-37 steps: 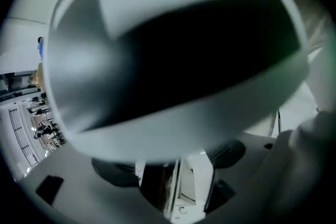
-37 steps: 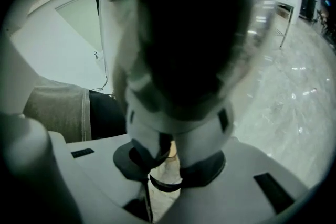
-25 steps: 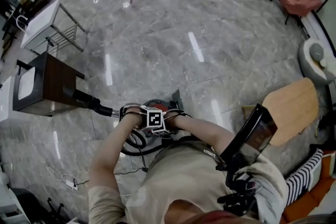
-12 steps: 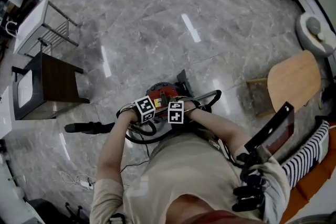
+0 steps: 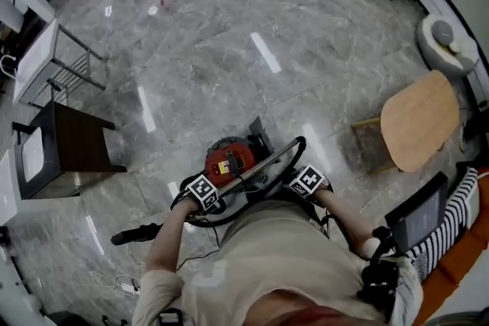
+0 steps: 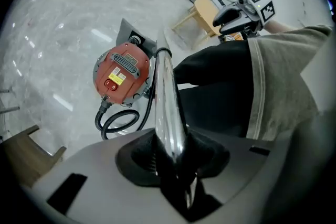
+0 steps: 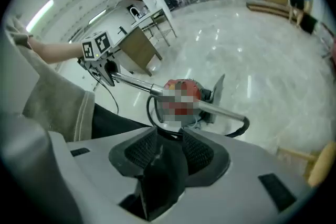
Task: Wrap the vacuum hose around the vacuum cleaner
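Observation:
The red vacuum cleaner (image 5: 228, 160) stands on the marble floor just in front of me, and it also shows in the left gripper view (image 6: 123, 68). A black hose (image 6: 118, 123) loops round its base. My left gripper (image 5: 197, 198) is shut on the chrome wand tube (image 6: 169, 107), which crosses over the cleaner (image 5: 263, 163) to a curved black end. Off to the right, my right gripper (image 5: 303, 183) has just been opening. A dark length of hose (image 7: 160, 176) now fills the gap between its pads. From that side I see my left gripper (image 7: 107, 71) on the tube (image 7: 131, 81).
A round wooden chair (image 5: 416, 122) stands to the right and a dark side table (image 5: 72, 145) to the left. A white metal-frame table (image 5: 38, 61) is beyond that. A power strip with its cable (image 5: 126, 288) lies at the lower left. The wand's black end (image 5: 137, 233) sticks out left.
The two grippers, side by side over the cleaner before, have drawn apart: the right one went right, the left one down and left. The wand has swung with them.

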